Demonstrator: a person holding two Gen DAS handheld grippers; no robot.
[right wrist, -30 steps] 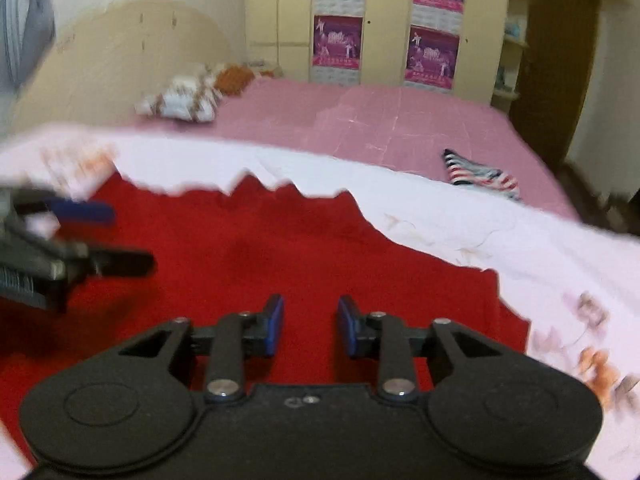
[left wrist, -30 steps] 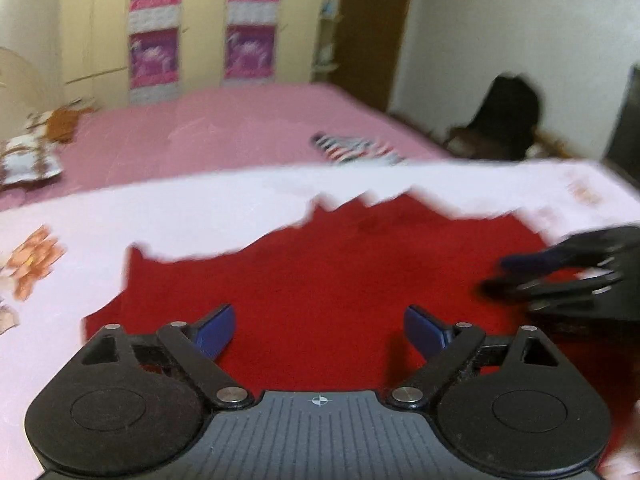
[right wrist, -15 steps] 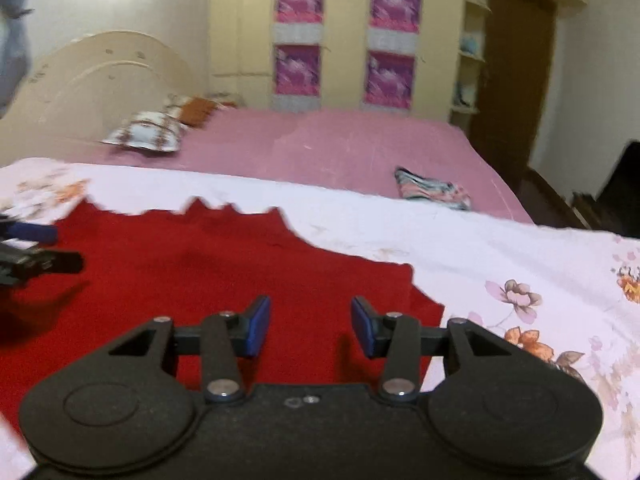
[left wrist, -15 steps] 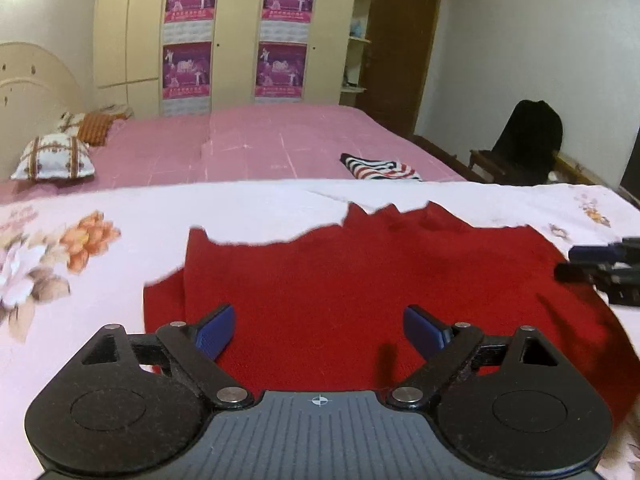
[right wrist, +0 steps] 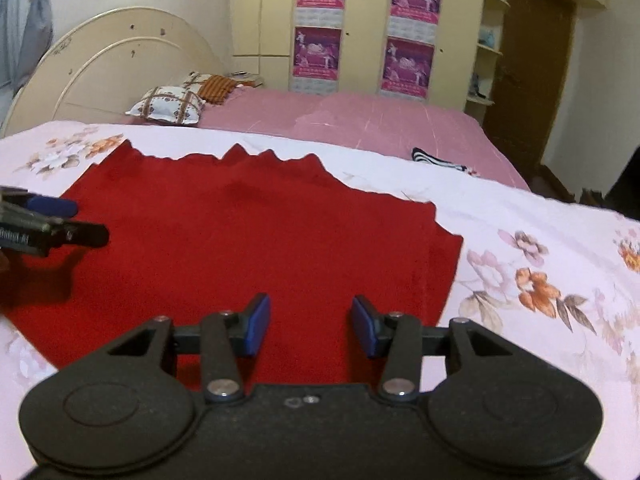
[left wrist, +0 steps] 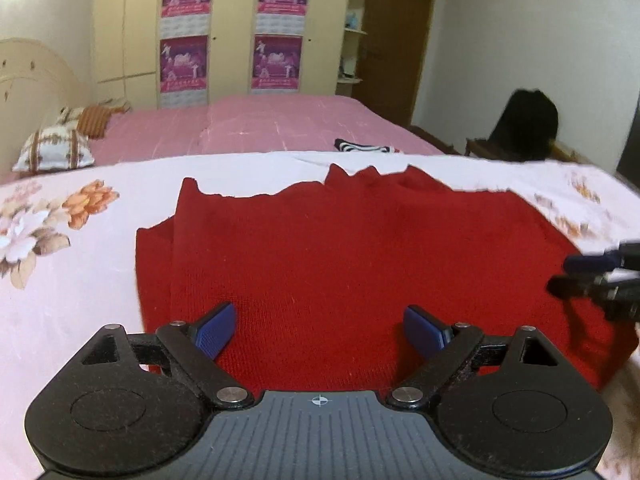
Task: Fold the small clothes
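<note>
Red knit garment (left wrist: 352,256): lies spread on the near bed, on a white flowered sheet (left wrist: 60,248), between the two grippers. Left and right edges appear turned in, a doubled strip showing down the left side in the left wrist view and down the right side in the right wrist view; far edge ragged in outline, with a small rumple near its middle. Body mostly flat. Judged stage: side folds seemingly made, the crosswise fold or folds not yet made; the piece is not a compact bundle. How many layers lie beneath cannot be told

Left gripper (left wrist: 318,330): hovers low over the near edge of the garment, fingers spread wide, nothing between them, no cloth pinched

Right gripper (right wrist: 311,330): over the near right part of the garment, fingers parted to a moderate gap, holding nothing. Each gripper shows at the edge of the other's view, apart from the other, above the cloth

Striped garment (left wrist: 366,147): small, lying on the pink bed (left wrist: 280,124) beyond, well apart from the red one; whether folded cannot be told

Pillows (left wrist: 56,148): at the head of the pink bed, by a cream headboard (right wrist: 120,64)

Wardrobe (left wrist: 232,32): cream doors with purple posters, far wall

Dark chair (left wrist: 524,128): right of the beds, near a brown door (right wrist: 532,76)
</note>
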